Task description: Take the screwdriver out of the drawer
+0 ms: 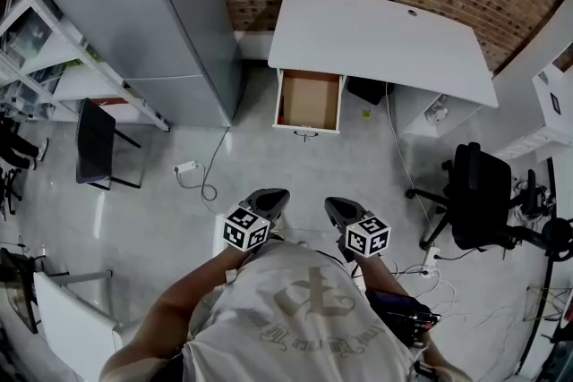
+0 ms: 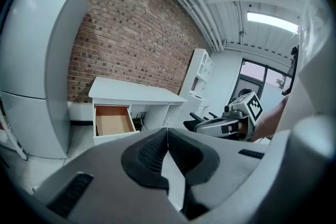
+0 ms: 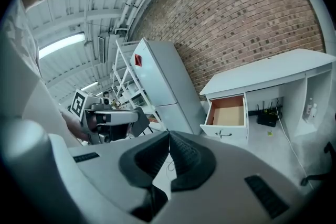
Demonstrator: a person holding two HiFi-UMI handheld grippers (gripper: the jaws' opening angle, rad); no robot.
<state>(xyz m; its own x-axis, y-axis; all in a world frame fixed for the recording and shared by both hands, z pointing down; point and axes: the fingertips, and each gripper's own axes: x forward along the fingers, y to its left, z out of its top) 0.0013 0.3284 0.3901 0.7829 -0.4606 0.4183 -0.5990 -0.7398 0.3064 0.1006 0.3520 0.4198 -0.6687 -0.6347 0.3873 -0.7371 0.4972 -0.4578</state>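
Observation:
The white desk (image 1: pixel 376 36) stands against the brick wall, and its drawer (image 1: pixel 309 101) is pulled open. The drawer's brown bottom looks bare; I cannot make out a screwdriver from here, only a small dark reddish spot at its left edge. The same open drawer (image 2: pixel 113 123) shows in the left gripper view, and the drawer (image 3: pixel 228 115) also in the right gripper view. My left gripper (image 1: pixel 267 203) (image 2: pixel 167 131) and right gripper (image 1: pixel 338 212) (image 3: pixel 169 134) are held side by side, well short of the desk. Both are shut with nothing between the pads.
A tall grey fridge (image 1: pixel 161 22) stands left of the desk. A black office chair (image 1: pixel 483 197) is at the right, a black folding chair (image 1: pixel 96 143) at the left. A white cable with a plug (image 1: pixel 201 179) lies on the floor between me and the fridge.

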